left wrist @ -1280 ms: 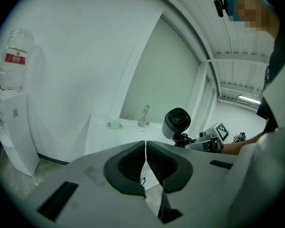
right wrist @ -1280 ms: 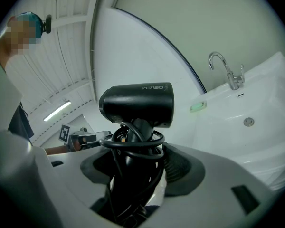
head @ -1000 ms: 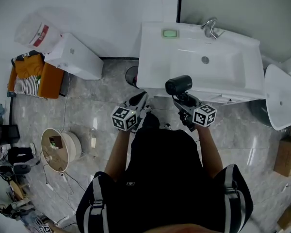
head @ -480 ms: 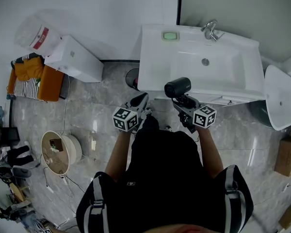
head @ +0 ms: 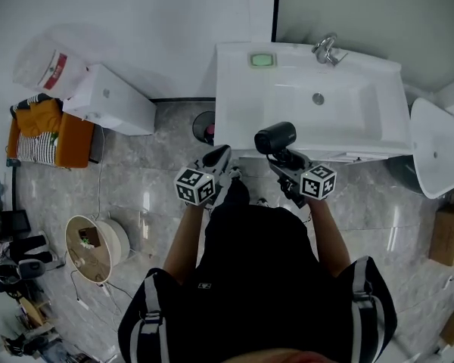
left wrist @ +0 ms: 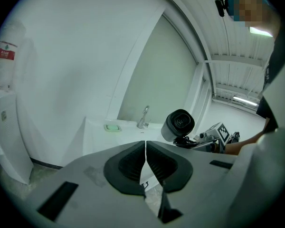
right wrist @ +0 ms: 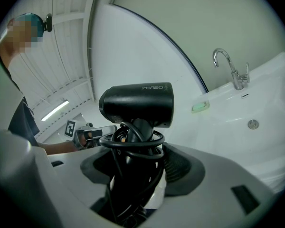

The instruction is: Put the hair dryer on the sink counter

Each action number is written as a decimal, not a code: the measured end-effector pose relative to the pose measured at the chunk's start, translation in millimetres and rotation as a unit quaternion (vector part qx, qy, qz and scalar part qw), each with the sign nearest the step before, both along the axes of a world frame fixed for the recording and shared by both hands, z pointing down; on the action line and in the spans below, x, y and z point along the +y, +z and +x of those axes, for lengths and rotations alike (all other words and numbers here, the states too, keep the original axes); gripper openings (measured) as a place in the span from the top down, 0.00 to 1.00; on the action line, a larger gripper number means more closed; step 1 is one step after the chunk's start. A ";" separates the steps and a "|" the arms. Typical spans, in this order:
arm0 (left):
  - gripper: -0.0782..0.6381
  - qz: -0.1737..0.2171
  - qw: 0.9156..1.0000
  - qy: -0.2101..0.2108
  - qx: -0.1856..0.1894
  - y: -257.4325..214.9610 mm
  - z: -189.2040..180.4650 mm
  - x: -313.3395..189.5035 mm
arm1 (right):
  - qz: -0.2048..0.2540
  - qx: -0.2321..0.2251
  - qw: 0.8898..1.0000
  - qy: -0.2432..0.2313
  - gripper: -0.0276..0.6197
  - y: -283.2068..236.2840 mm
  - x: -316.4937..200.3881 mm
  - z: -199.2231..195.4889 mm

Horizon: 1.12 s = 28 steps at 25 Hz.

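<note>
A black hair dryer (head: 276, 138) (right wrist: 137, 104) with its cord coiled round the handle is held upright in my right gripper (head: 283, 157) (right wrist: 135, 167), which is shut on the handle. It hangs just in front of the white sink counter (head: 234, 97), at the front edge. The left gripper view also catches the hair dryer (left wrist: 178, 125) to the right. My left gripper (head: 222, 156) (left wrist: 145, 163) is shut and holds nothing, pointing at the counter's left front corner.
The basin (head: 325, 100) has a chrome tap (head: 325, 48) at the back and a green soap dish (head: 262, 59) at the back left. A white toilet (head: 436, 148) stands to the right, a white cabinet (head: 110, 100) to the left, a round bin (head: 91, 240) on the floor.
Both grippers have barely shifted; the view has moved slightly, and the hair dryer sits a little closer to the counter's front edge.
</note>
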State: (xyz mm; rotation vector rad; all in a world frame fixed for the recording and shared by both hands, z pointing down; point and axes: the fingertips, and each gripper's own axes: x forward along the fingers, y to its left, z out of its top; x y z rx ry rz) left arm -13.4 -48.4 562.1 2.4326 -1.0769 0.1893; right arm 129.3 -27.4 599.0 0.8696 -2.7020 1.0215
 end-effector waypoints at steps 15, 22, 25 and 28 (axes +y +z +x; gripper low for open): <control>0.86 -0.018 0.999 0.048 0.005 12.6 -9.4 -78.2 | -0.018 0.012 1.000 0.022 0.46 11.1 -55.2 -23.2; 0.86 -0.024 0.998 0.065 0.007 17.0 -13.2 -103.6 | -0.029 0.012 0.998 0.045 0.46 19.8 -74.9 -29.0; 0.86 -0.027 0.997 0.071 0.008 19.4 -15.2 -113.1 | -0.032 0.012 0.998 0.056 0.46 21.8 -84.0 -29.9; 0.86 -0.031 0.997 0.075 0.008 24.3 -17.9 -121.5 | -0.034 0.014 0.997 0.061 0.46 25.6 -91.0 -32.5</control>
